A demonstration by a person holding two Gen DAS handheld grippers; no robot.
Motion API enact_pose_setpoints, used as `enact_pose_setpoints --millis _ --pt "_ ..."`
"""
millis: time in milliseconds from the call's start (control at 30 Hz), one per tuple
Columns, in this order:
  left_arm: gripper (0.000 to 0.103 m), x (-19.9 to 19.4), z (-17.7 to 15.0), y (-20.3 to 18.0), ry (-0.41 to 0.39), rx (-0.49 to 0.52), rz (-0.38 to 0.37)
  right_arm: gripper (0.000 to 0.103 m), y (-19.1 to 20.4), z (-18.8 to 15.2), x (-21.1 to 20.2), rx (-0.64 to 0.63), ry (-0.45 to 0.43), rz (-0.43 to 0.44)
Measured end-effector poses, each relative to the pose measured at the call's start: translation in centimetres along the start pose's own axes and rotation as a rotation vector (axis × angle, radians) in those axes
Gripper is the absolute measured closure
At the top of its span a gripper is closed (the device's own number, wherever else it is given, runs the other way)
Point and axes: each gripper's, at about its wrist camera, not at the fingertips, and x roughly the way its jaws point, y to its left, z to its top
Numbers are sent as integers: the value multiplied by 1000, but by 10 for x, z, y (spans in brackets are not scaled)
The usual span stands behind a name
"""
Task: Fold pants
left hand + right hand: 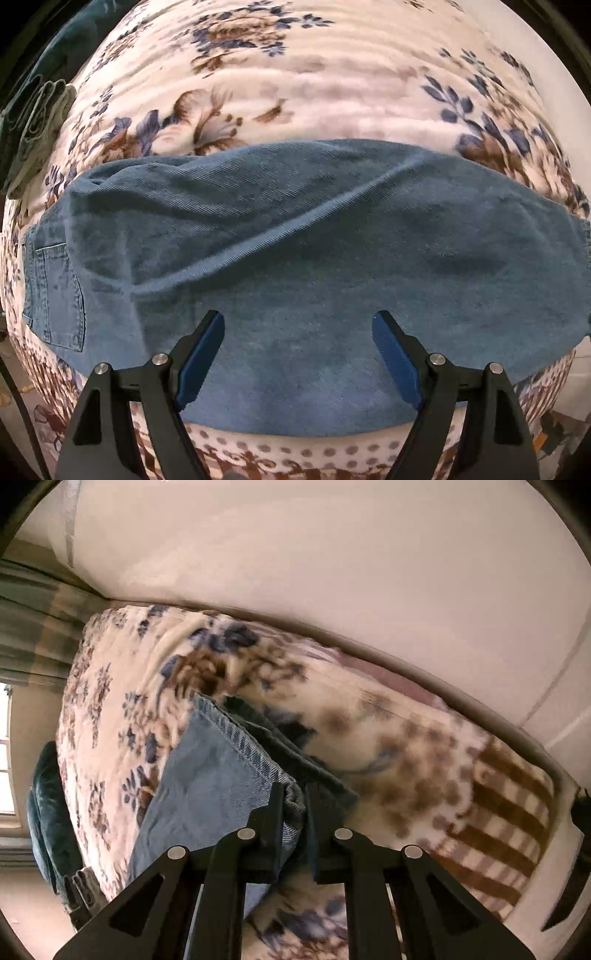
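A bed spread with a cream blanket printed in blue and brown flowers [295, 85] fills the left wrist view; only the right wrist view shows the plain pale wall [332, 554] behind it across the top of the frame and a striped curtain [33, 627] at the left edge. The blue denim pants [314, 236] lie folded across the middle of the left view, with a stitched back pocket [55, 291] at the left edge. In the right view they run from the lower left up to the centre, hem stitching showing. A bundle of grey-green cloth [37, 122] sits at the upper left of the left view. The left gripper [298, 328] hangs over the pants at the bottom centre, jaws apart, with nothing between them. The right gripper [294, 797], bottom centre, has its jaws clamped on a bunched denim edge of the pants.
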Motion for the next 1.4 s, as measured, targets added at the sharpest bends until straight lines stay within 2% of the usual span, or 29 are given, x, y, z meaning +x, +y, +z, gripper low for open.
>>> enact_pose_setpoints --millis 33,133,233,267,367,467,500,567,633,733,800,867,900,933,967,1033,1067,1100,1167,1233,1367,1400 --pt "21 0 -1 -1 2 4 0 91 -8 0 6 17 22 -22" --pt "21 0 -3 -4 8 9 -2 91 -28 -2 21 84 76 -5" --pt "21 -1 -4 -7 4 14 -8 89 -34 3 22 126 86 48" --pt "21 -1 -3 -9 0 18 -11 88 -32 4 17 119 76 39" --pt "21 0 4 -15 -10 41 -10 84 -21 3 3 43 30 -39" --pt "21 -3 23 -15 -42 36 -19 84 6 2 -7 -72 1 -46" --pt "21 -4 27 -16 -48 35 -22 84 16 4 -6 -110 5 -46" --pt "21 -1 45 -15 -55 29 -23 84 43 5 4 -194 42 12" --pt "21 0 54 -9 -46 0 4 84 69 4 24 -256 112 48" --pt "21 -10 56 12 -82 -58 3 84 123 -6 70 -379 246 146" --pt "21 -13 57 42 -98 -106 36 84 149 -17 97 -477 292 165" --pt "21 -16 55 81 -112 -202 63 84 171 -25 133 -577 305 89" --pt "22 -16 50 93 -113 -236 69 90 174 -25 143 -592 306 58" --pt "22 -14 48 119 -113 -297 78 97 174 -20 153 -583 297 12" --pt "22 -12 48 135 -111 -342 83 103 171 -14 156 -540 302 9" --pt "22 -9 42 181 -111 -456 64 103 171 -8 156 -463 316 -2" --pt "22 -12 37 183 -113 -476 53 103 175 -10 150 -436 309 -27" --pt "22 -11 36 200 -118 -501 41 97 182 -12 143 -430 292 -37" --pt "22 -12 34 212 -125 -510 31 95 211 -37 124 -478 271 24" --pt "22 -12 32 219 -120 -502 10 95 247 -72 117 -535 306 108" --pt "22 -2 39 230 -105 -476 -17 94 335 -163 139 -726 507 256" --pt "22 -1 40 230 -98 -469 -17 86 357 -183 147 -791 544 269"
